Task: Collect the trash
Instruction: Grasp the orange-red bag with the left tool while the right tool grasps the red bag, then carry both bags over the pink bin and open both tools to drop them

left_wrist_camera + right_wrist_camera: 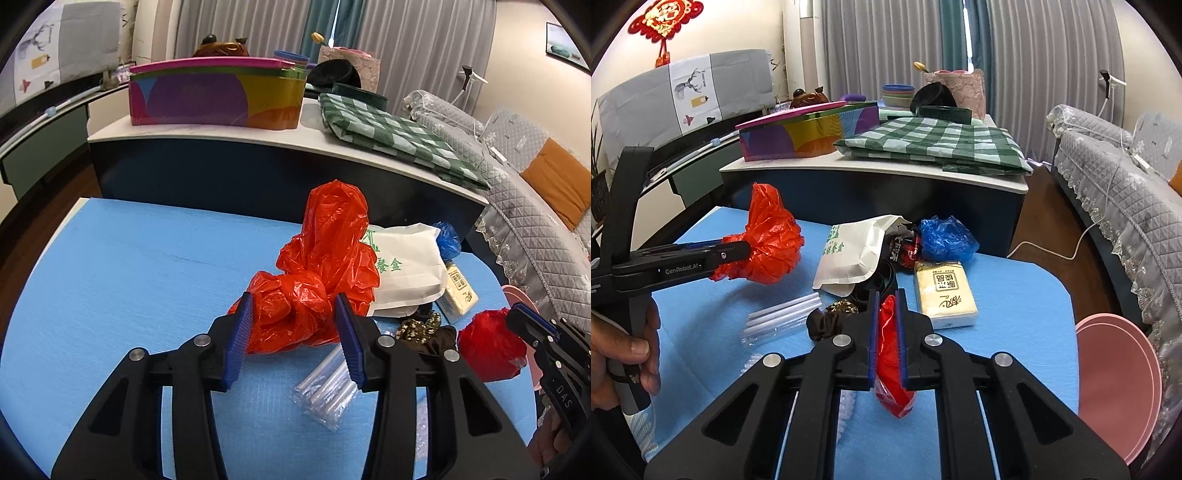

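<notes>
My left gripper is shut on a crumpled orange-red plastic bag; the right wrist view shows that bag held clear above the blue table top. A small red plastic bag is squeezed between the narrow jaws of my right gripper. The left wrist view has this bag at the right, just over the table edge. On the table lie a white paper bag, a blue plastic bag, a tissue packet, a clear sleeve of straws and a dark scrunchie.
A pink round bin stands by the table's right edge. Behind the table is a dark cabinet with a colourful box and a green checked cloth. A quilted grey sofa runs along the right. A hand grips the left tool.
</notes>
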Tool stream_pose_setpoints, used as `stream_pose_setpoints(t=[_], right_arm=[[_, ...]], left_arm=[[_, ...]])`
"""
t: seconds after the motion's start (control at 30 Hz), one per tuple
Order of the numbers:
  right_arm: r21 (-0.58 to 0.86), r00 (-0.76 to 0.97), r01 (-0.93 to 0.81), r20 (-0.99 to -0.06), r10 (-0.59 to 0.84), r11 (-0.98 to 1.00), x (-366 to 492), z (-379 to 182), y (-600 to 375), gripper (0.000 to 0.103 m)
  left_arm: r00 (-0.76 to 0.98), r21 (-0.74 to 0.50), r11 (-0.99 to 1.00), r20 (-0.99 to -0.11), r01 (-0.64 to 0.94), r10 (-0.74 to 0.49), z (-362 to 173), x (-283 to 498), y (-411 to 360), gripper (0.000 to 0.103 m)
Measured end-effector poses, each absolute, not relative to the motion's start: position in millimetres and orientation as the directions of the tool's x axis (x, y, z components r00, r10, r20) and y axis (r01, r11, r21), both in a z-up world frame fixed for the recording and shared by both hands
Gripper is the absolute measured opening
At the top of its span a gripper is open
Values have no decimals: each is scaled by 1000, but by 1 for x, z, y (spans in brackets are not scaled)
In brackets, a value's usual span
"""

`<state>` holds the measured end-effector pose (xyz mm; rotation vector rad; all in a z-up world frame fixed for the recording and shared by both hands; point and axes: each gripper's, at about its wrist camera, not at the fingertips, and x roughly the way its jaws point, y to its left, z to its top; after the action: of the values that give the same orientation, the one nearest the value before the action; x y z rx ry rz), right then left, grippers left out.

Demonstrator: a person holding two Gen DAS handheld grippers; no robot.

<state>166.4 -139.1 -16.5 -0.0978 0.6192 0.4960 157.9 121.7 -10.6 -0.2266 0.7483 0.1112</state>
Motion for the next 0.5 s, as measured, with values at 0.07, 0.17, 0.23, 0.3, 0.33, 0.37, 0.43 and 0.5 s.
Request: stream_pose_setpoints(t=[0.07,0.17,0.23,0.3,0.33,0.37,0.43,0.5], right_arm=[[61,702,-473,-576,418,879,164,-14,-142,9],[67,702,-472,-574,421,879,160,-12,-146,8],[76,703,-467,-572,422,881,158,-11,-151,8],[80,707,-464,-566,423,882,154,-8,-156,8],[79,710,-463,-564,422,883,152,-7,-158,8],[79,710,-463,-563,423,883,152,-6,-160,8],[79,714,-460,-559,422,884,148,-3,-164,8],[74,721,-457,-553,418,886,145,-1,-167,8]], left_arm=[[734,-163,970,-678,-181,23,-8,152,121,44],[740,-159,971,-672,-180,27,-4,147,119,44],[743,-160,970,-668,-184,31,-2,142,119,44],[749,-159,970,-661,-183,33,2,137,119,44],[751,-159,970,-659,-182,33,4,136,118,44],[754,-159,971,-656,-181,33,5,133,117,44],[759,-158,971,-650,-178,33,9,130,116,44],[763,-157,972,-645,-177,35,11,126,114,44]])
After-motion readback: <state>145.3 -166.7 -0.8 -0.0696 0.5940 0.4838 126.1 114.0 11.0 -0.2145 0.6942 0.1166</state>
